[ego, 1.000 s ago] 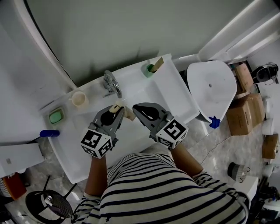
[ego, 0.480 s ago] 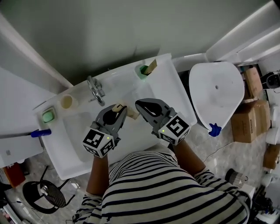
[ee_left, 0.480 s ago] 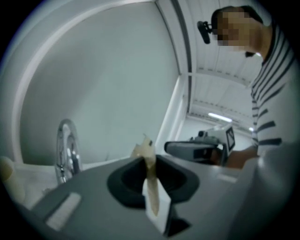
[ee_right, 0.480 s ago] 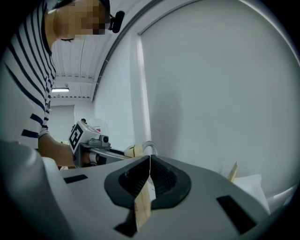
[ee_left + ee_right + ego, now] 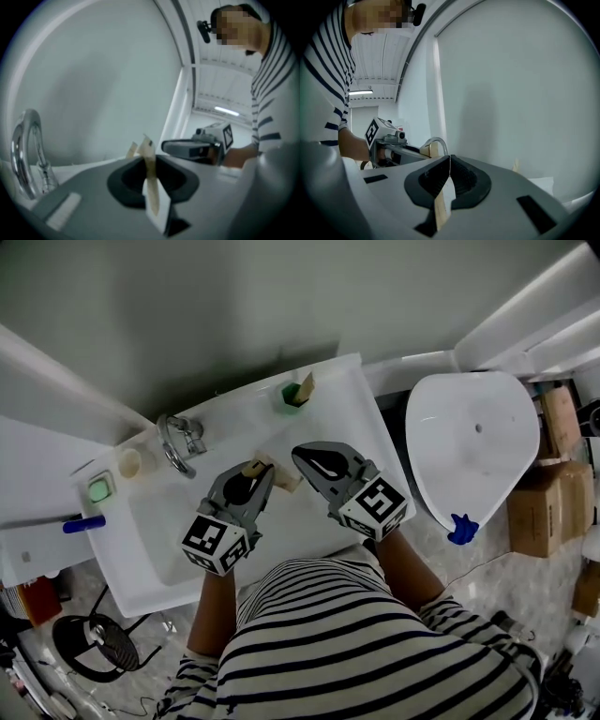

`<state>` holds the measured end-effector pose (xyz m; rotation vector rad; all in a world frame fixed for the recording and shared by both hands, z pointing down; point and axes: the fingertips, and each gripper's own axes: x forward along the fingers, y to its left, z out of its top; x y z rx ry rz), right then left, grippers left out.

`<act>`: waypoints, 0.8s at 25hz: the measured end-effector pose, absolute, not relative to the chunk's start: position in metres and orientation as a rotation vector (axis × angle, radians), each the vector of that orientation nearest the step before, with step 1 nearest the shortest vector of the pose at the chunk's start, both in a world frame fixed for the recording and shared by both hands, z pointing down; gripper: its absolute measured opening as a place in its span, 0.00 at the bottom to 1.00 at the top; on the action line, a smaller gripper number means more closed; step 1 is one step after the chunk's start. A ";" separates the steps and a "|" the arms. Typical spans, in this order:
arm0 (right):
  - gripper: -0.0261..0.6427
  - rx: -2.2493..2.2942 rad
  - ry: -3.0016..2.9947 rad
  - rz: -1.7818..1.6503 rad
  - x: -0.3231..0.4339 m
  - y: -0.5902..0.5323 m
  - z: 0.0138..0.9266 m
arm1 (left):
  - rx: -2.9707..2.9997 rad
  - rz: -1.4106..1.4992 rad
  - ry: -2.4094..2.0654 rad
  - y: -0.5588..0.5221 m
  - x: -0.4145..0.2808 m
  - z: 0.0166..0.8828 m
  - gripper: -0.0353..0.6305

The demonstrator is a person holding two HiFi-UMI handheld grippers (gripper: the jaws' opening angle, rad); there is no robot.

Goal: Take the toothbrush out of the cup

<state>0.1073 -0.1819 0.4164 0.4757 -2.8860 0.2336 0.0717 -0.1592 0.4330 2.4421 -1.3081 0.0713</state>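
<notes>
A green cup [image 5: 287,399] stands on the back rim of the white sink [image 5: 361,418], and a pale wooden toothbrush [image 5: 304,386] leans out of it. Both grippers hover side by side over the basin, short of the cup and pointing towards the wall. My left gripper [image 5: 255,468] [image 5: 139,149] shows its tan fingertips [image 5: 148,146] a narrow gap apart, with nothing visible between them. On my right gripper [image 5: 294,463] [image 5: 449,161] the jaws meet in a thin line and are empty. The right gripper view shows the left gripper [image 5: 423,151] from the side.
A chrome faucet [image 5: 173,442] [image 5: 28,154] rises at the sink's back left. Left of it are a beige cup [image 5: 129,462], a green soap dish [image 5: 99,489] and a blue-handled item [image 5: 82,523]. A white toilet lid [image 5: 469,442] and cardboard boxes [image 5: 553,484] lie to the right.
Both grippers have shifted rightward along the basin together. The faucet and the green cup have slid left in the picture, so the cup now lies almost straight beyond the right gripper. Neither jaw gap changed.
</notes>
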 end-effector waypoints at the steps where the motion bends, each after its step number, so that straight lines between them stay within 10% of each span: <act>1: 0.05 0.475 -2.889 0.232 0.110 -0.186 0.415 | 2.442 0.078 -1.315 -0.162 0.073 0.432 0.14; 20: 0.05 0.600 -2.872 0.256 0.141 -0.256 0.426 | 2.428 0.183 -1.321 -0.214 0.078 0.442 0.14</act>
